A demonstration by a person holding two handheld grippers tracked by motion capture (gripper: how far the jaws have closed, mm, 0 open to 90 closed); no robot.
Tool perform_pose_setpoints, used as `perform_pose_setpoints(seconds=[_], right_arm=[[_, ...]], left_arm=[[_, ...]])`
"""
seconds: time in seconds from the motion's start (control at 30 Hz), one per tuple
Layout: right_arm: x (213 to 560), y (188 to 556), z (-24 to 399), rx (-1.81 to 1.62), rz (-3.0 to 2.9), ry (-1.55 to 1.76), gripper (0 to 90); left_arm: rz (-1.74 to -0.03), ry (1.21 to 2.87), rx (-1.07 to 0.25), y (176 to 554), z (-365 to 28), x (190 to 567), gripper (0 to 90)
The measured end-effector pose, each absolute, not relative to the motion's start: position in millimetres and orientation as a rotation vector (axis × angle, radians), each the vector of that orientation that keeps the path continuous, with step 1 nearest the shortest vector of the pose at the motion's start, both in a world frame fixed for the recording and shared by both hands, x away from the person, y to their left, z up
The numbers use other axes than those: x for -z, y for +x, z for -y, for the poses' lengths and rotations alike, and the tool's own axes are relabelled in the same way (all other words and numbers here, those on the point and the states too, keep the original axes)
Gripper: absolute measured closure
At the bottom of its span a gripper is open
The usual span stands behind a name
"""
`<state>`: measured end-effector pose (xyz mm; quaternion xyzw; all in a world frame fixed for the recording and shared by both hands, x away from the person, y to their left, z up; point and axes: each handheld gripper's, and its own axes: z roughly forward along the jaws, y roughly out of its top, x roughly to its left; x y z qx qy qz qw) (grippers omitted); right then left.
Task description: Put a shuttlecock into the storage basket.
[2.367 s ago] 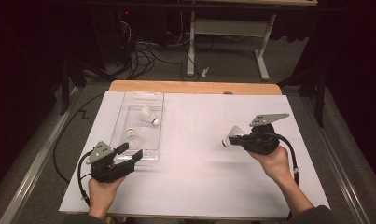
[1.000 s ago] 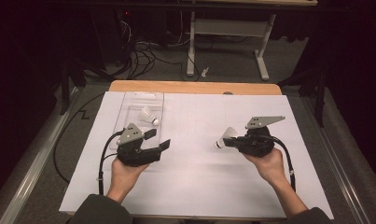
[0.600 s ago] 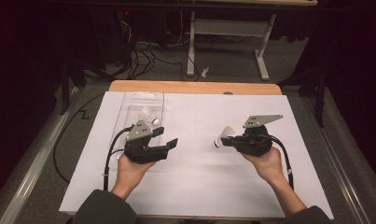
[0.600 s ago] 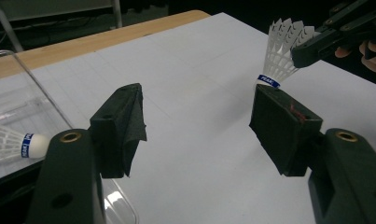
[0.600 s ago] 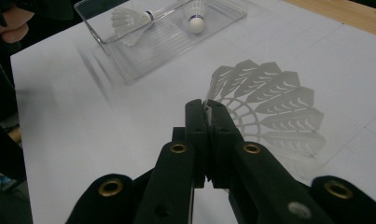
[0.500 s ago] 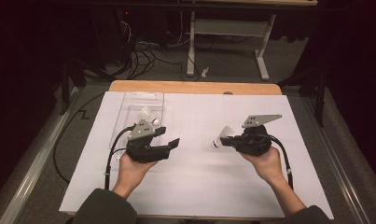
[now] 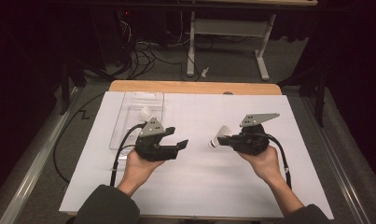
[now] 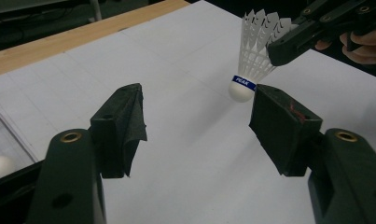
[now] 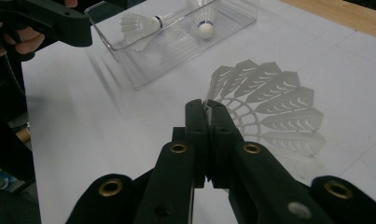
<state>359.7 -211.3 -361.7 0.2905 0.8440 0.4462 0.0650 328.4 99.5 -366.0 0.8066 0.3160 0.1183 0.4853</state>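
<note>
A white feathered shuttlecock (image 7: pixel 217 138) with a blue band hangs above the white sheet, cork pointing left. My right gripper (image 7: pixel 228 139) is shut on its feather skirt; in the right gripper view the jaws (image 9: pixel 206 106) pinch the edge of the shuttlecock's feathers (image 9: pixel 274 109). My left gripper (image 7: pixel 183 144) stands open, jaws pointing right at the shuttlecock, a short gap away. In the left gripper view the shuttlecock (image 8: pixel 253 60) floats beyond my left gripper (image 8: pixel 199 100), nearer the right-hand jaw, with nothing between the pads.
A clear plastic tray (image 7: pixel 125 116) lies at the back left of the white sheet and holds two more shuttlecocks (image 9: pixel 140 24) (image 9: pixel 204 21). The table's wooden edge (image 7: pixel 195 87) runs along the far side. Cables trail from both grippers.
My left gripper has moved right and slightly up, away from the tray's front toward the held shuttlecock. The right gripper and its shuttlecock have stayed almost in place.
</note>
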Motion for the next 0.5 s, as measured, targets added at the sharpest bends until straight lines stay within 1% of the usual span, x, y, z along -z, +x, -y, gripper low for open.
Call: perform_pose_setpoints(seconds=[0.5], right_arm=[[356.8,361.2,203.1,-1.352,-2.571,0.851,89.3]], left_arm=[[-0.742,2.068,-0.238,339.7,-87.3,358.1,36.8]])
